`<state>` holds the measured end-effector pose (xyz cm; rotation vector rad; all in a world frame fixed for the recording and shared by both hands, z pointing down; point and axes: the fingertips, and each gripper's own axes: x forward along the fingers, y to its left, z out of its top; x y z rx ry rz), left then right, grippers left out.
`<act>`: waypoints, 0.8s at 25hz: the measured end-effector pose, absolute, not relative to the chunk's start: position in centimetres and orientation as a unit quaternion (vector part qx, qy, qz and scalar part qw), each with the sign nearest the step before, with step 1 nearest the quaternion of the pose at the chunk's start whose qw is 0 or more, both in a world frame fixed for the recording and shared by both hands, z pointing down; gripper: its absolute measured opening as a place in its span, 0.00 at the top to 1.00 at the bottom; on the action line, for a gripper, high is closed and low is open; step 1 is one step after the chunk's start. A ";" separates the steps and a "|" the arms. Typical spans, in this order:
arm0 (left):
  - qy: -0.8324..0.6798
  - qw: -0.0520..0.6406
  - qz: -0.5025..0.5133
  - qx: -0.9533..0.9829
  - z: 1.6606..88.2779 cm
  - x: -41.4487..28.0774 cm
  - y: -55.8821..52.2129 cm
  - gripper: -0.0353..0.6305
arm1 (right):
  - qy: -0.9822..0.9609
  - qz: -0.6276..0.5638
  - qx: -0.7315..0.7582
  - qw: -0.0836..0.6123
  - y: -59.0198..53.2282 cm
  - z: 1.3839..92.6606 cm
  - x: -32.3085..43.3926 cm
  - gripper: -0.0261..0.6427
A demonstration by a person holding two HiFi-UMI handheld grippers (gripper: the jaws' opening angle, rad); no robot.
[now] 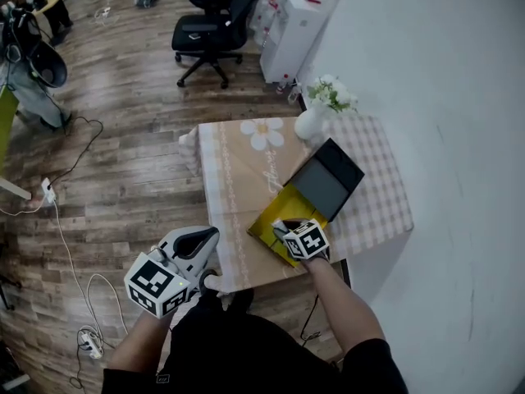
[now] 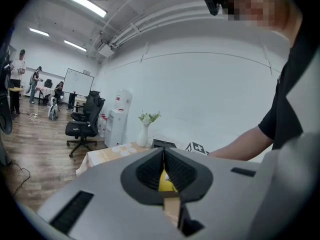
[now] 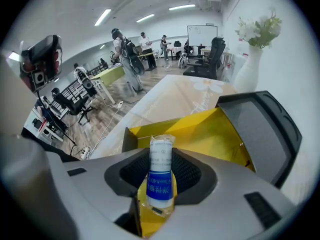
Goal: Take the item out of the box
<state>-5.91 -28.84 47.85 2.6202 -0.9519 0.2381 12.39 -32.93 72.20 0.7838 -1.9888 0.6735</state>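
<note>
An open yellow box [image 1: 269, 226] with a dark lid [image 1: 330, 179] folded back lies on the tablecloth-covered table [image 1: 234, 195]. My right gripper [image 1: 285, 226] reaches into the box. In the right gripper view a blue-and-white wrapped packet [image 3: 161, 176] stands upright between the jaws of the right gripper [image 3: 161, 156], whose pads lie against both its sides, above the yellow box [image 3: 205, 131]. My left gripper [image 1: 212, 236] hangs off the table's near-left corner, and its jaws are together with nothing between them in the left gripper view [image 2: 163, 151].
A white vase of flowers [image 1: 316, 117] stands at the table's far edge, close to the lid. A wall runs along the right. An office chair [image 1: 209, 31] and a white dispenser [image 1: 291, 35] stand beyond the table. Cables [image 1: 70, 245] lie on the wooden floor at left.
</note>
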 end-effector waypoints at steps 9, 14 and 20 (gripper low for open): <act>-0.312 0.131 0.069 0.939 44.0 -2.8 -28.9 0.92 | -0.825 0.237 0.352 0.373 -34.5 65.4 13.2 0.75; -0.292 0.109 0.070 0.947 42.2 -0.9 -28.7 0.93 | -0.845 0.224 0.357 0.329 -33.8 61.5 13.1 0.75; -0.274 0.101 0.075 0.953 41.4 0.5 -27.9 0.93 | -0.874 0.200 0.357 0.262 -32.0 55.8 12.2 0.75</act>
